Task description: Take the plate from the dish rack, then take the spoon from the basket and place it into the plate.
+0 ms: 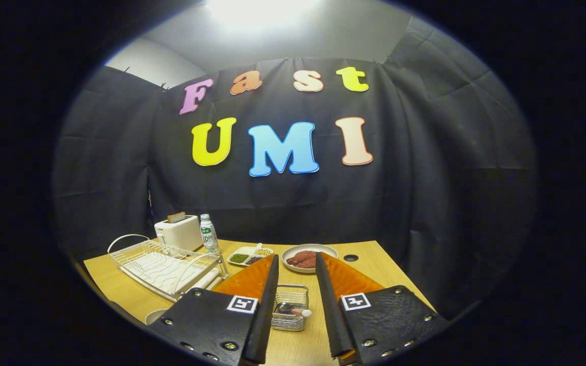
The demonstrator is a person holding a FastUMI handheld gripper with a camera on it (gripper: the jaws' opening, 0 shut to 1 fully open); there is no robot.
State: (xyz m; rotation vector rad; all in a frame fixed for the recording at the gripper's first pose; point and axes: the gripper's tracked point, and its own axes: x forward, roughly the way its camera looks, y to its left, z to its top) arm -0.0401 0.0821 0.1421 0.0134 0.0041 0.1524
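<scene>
My gripper is open and held above the wooden table, with nothing between its fingers. Below the gap between them stands a small wire basket, and in it lies the spoon, its pale handle end pointing right. The white wire dish rack sits to the left of the fingers, and no plate stands in it. A white curved rim, seemingly the plate, peeks out beside the left finger, mostly hidden by it.
Beyond the fingertips is a bowl of reddish food, and left of it a divided dish of beans. A white toaster and a small bottle stand behind the rack. A cable hole lies right of the bowl.
</scene>
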